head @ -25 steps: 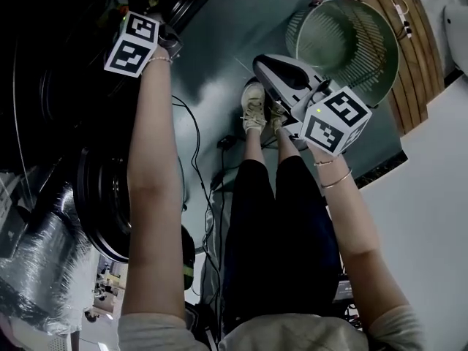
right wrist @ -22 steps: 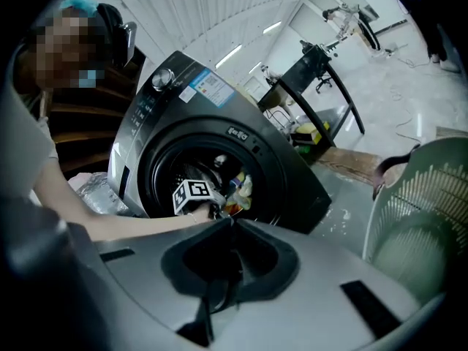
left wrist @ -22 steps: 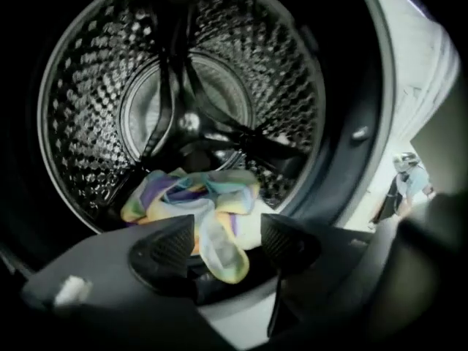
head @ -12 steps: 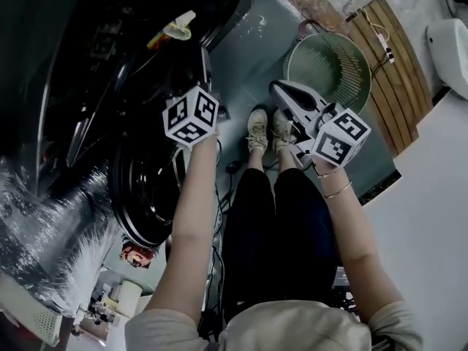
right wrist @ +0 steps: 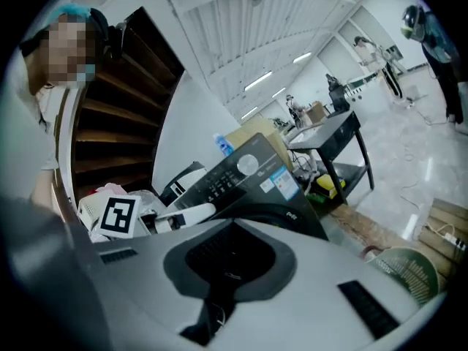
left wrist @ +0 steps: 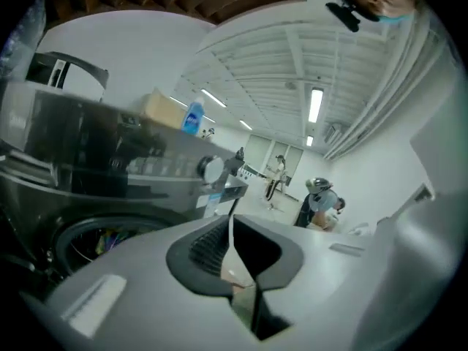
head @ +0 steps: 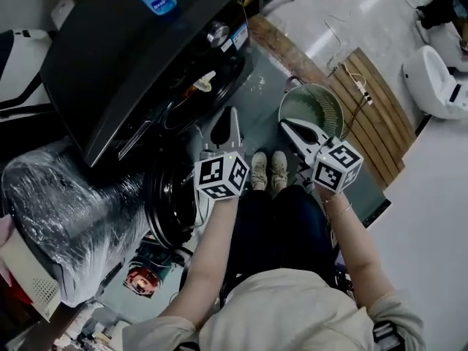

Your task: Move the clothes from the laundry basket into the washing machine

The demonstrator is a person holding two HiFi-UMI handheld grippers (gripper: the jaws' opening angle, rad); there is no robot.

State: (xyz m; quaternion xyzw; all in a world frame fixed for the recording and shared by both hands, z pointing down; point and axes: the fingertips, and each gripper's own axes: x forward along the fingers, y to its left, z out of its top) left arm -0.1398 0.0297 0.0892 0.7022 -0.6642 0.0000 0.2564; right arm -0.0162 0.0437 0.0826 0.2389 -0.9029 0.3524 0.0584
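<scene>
Our left tool (head: 233, 114) has just closed empty; our right tool (head: 287, 125) is closed, empty. One laundry basket (head: 323, 107), one washing machine (head: 124, 64).

From here I see the black washing machine (head: 124, 57) has a smooth, glossy top panel. The round pale-green laundry basket (head: 314, 108) looks like matt perforated plastic. The slatted brown board (head: 369, 115) is dull, grainy wood. The bulky bundle (head: 66, 210) is wrapped in crinkled, shiny clear film.

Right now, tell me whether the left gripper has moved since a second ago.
Yes. The left gripper has drawn back from the washing machine toward the shoes; its jaws have just been closing, empty.
</scene>
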